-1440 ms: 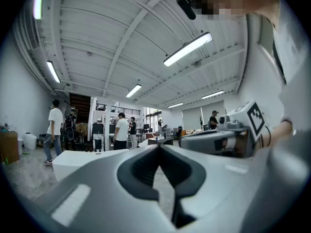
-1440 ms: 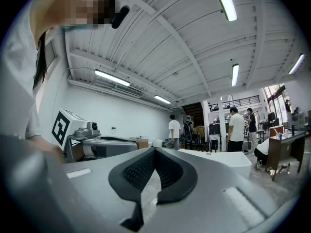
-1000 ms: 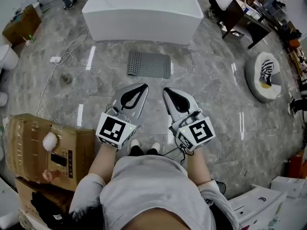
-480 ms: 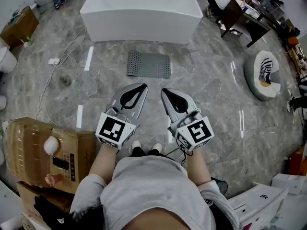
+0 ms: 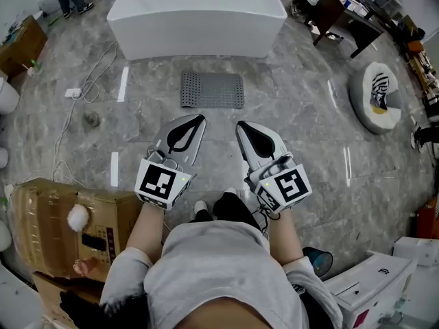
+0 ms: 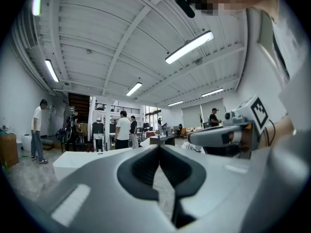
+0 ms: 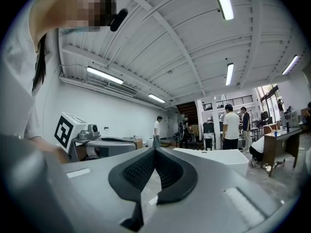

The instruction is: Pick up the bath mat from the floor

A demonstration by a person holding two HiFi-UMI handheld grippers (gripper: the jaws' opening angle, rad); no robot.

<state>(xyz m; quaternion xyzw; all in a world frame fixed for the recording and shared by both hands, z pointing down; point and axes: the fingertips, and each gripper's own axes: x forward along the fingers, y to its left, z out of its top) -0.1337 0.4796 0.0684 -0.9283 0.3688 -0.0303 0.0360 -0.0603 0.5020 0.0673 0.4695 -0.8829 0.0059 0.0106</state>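
Note:
The grey perforated bath mat [image 5: 212, 90] lies flat on the marble floor in front of the white bathtub [image 5: 196, 14], seen only in the head view. My left gripper [image 5: 200, 117] and right gripper [image 5: 239, 124] hang side by side above the floor, a short way nearer than the mat, both pointing towards it. Both are shut, tips touching, with nothing held. In the left gripper view the left gripper [image 6: 159, 146] points level across the room and the right gripper's marker cube [image 6: 257, 111] shows at the right. The right gripper [image 7: 154, 149] likewise points across the room at the bathtub [image 7: 214, 158].
A cardboard box [image 5: 65, 221] stands at my left, white cartons [image 5: 374, 283] at my right. A cable and plug [image 5: 73, 93] lie left of the mat. A round cushion [image 5: 374, 98] and a dark table [image 5: 346, 19] sit at the right. People [image 6: 123, 129] stand far back.
The mat and tub have slid slightly towards the top of the head view. Both grippers keep their pose and stay shut; my dark shoe now shows between them.

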